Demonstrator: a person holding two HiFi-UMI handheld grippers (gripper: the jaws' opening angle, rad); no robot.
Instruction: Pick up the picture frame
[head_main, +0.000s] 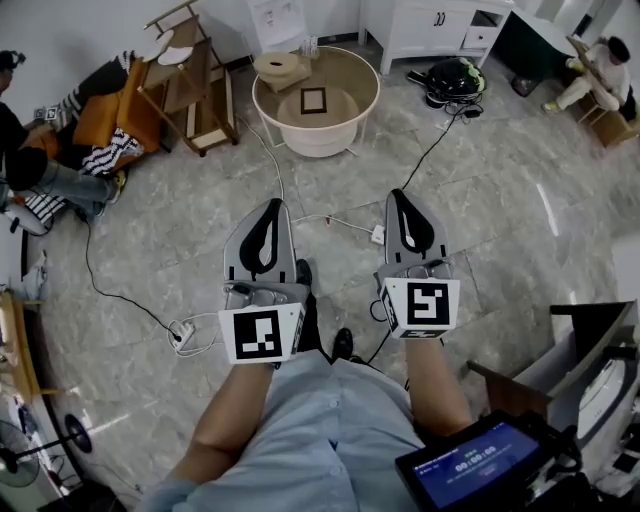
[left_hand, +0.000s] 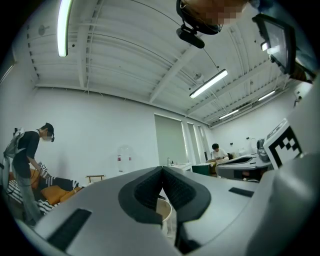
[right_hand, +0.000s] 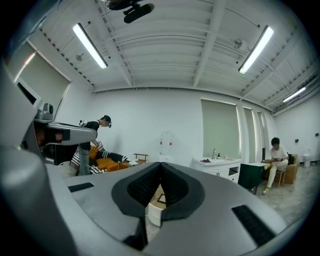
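The picture frame (head_main: 313, 100), small and dark-edged, lies flat on a round cream table (head_main: 345, 135) far ahead across the floor. Both grippers are held at waist height, well short of it, and point toward it. My left gripper (head_main: 272, 203) is shut, its tips meeting with nothing between them. My right gripper (head_main: 399, 193) is shut and empty too. In the right gripper view, the frame (right_hand: 161, 199) and the table (right_hand: 154, 214) peek out below the closed right gripper (right_hand: 160, 165). In the left gripper view, only the table rim (left_hand: 166, 209) shows under the closed left gripper (left_hand: 162, 170).
A round wooden object (head_main: 280, 65) also lies on the table. A wooden rack (head_main: 190, 80) stands to its left, a white cabinet (head_main: 435, 25) and a black bag (head_main: 455, 78) to its right. Cables and a power strip (head_main: 183, 335) cross the floor. People are at both sides.
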